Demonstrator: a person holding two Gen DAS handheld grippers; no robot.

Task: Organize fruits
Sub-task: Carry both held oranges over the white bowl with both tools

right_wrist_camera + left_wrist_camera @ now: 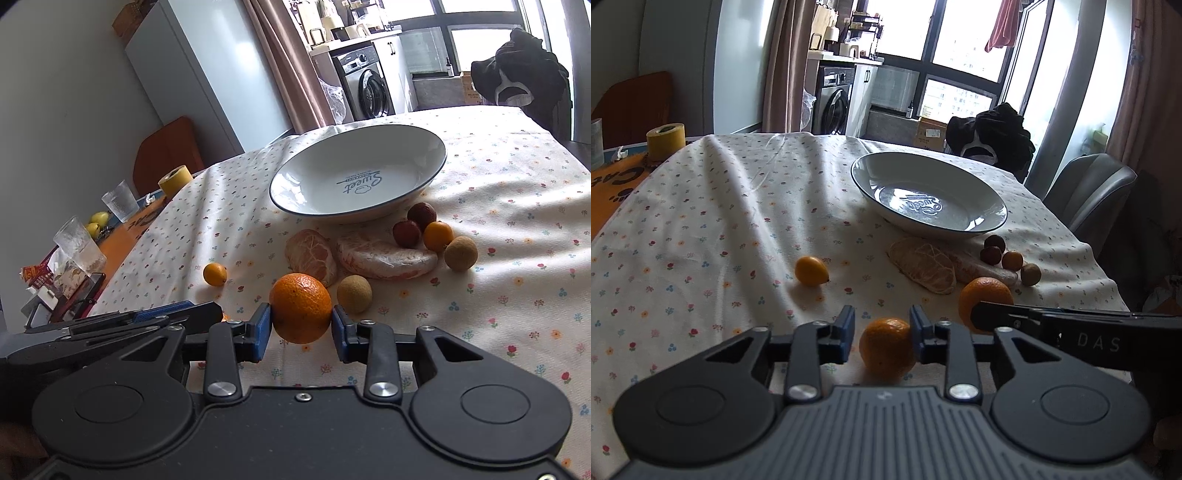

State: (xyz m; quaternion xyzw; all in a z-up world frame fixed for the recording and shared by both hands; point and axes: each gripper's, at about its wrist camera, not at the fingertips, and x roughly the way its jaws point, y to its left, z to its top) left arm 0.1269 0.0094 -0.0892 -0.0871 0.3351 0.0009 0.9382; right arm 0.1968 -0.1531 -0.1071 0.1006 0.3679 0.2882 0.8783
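Orange rind fills both grips: the left gripper (882, 334) straddles a small mandarin (886, 349), one pad touching, one apart; the right gripper (301, 325) pinches a bigger orange (300, 313) at its middle. Both look firm, light, roll-prone. Beyond, the plate (424, 147) stands empty.

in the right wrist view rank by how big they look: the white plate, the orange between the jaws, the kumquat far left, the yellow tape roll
1. white plate
2. orange, enlarged by being nearest the camera
3. yellow tape roll and kumquat: look about alike, so unranked
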